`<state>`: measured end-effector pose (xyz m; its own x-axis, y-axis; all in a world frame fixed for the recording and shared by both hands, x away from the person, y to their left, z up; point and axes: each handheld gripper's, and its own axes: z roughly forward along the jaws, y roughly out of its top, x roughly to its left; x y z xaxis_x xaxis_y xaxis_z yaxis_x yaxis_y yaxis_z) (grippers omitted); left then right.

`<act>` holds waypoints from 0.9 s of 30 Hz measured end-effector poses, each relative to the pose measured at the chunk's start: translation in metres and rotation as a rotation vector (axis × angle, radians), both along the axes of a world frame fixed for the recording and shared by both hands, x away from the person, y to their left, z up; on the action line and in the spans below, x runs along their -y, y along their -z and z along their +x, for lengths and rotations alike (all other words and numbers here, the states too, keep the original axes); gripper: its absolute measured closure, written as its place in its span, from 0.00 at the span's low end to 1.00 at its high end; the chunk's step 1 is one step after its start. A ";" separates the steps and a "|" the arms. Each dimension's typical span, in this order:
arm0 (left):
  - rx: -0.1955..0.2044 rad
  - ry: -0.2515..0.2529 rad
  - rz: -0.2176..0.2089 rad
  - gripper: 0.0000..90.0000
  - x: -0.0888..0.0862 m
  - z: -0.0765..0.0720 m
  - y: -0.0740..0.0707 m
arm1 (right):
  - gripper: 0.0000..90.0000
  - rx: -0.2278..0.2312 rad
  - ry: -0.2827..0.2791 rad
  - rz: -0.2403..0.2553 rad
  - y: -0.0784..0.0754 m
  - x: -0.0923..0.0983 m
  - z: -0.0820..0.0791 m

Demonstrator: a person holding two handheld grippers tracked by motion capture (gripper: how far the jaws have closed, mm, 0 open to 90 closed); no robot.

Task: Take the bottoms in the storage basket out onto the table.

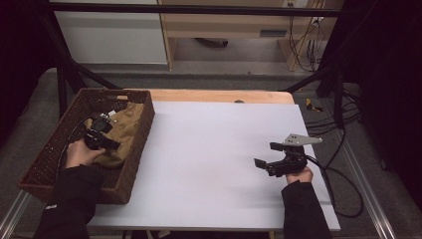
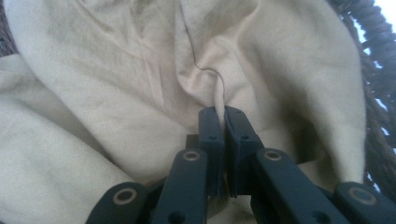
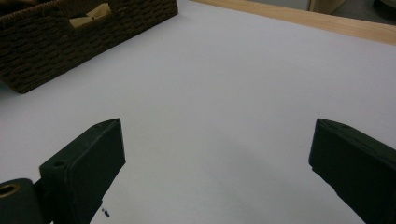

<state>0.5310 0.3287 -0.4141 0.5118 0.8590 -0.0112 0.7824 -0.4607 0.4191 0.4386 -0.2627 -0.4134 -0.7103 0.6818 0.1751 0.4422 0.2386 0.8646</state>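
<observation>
1. Clearly the tan cloth (image 2: 140, 88) lies bunched inside the wicker basket (image 1: 52, 149) at the table's left side, so lift it straight up to clear the basket wall.
2. Since the left gripper (image 2: 223, 116) is clenched on just 1 thin fold of the cloth, raise it slowly; my guess is that a quick pull could slip the pinch.
3. Over the white sheet (image 1: 219, 149), the right gripper (image 3: 215, 154) waits with jaws spread and nothing in them, ready to catch a hanging edge.
</observation>
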 end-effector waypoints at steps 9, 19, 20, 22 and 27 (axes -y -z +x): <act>0.040 -0.011 -0.056 0.96 -0.003 -0.002 -0.008 | 0.05 -0.002 0.000 0.001 0.000 0.000 0.000; 0.084 -0.016 -0.085 0.96 -0.005 -0.005 -0.015 | 0.05 -0.001 0.001 0.003 0.000 0.000 0.000; 0.087 -0.015 -0.085 0.96 -0.004 -0.005 -0.015 | 0.05 -0.001 0.001 0.003 0.000 0.000 0.000; 0.099 -0.010 -0.080 0.96 -0.003 -0.006 -0.017 | 0.05 -0.001 0.001 0.004 0.000 0.000 0.000; 0.126 -0.012 -0.095 0.96 -0.003 -0.009 -0.021 | 0.05 -0.001 0.002 0.004 0.000 0.000 0.000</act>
<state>0.5222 0.3316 -0.3927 0.5041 0.8631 -0.0290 0.7259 -0.4053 0.5557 0.4385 -0.2628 -0.4132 -0.7085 0.6827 0.1788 0.4437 0.2339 0.8651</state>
